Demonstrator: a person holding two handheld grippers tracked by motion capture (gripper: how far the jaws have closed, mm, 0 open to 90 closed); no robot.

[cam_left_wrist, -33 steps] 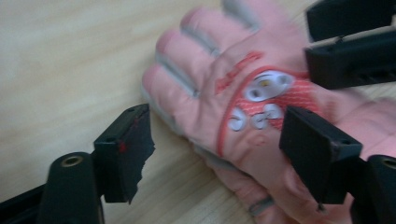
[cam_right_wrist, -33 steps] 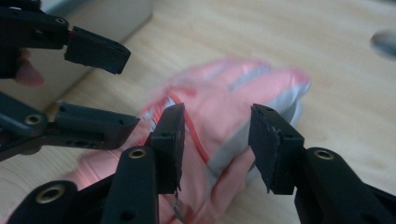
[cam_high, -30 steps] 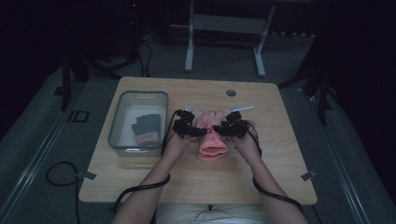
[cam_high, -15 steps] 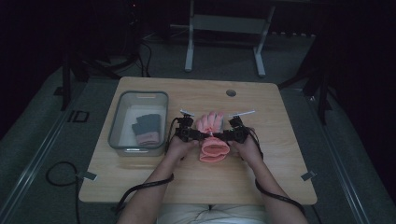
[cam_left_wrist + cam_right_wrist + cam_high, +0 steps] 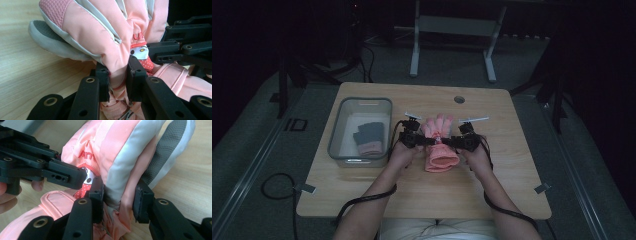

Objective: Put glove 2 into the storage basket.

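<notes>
High view: bin (image 5: 343, 150) with dark gloves (image 5: 369, 138)

Both forearms reach forward, left hand-held gripper (image 5: 428, 141) clamped tight, right hand-held gripper (image 5: 448, 143) just closing.

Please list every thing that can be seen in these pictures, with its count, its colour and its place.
pink glove: one, pink with grey and white parts, middle of the table, pinched from both sides.
dark gloves: a small pile, grey with a pink cuff, inside the bin.
bin: one, clear plastic, left part of the table.
table: one, light wood, with a round hole near the far edge.
left gripper: black, jaws just closed on the glove's fabric.
right gripper: black, jaws just closing, pinching the glove's opposite side.
</notes>
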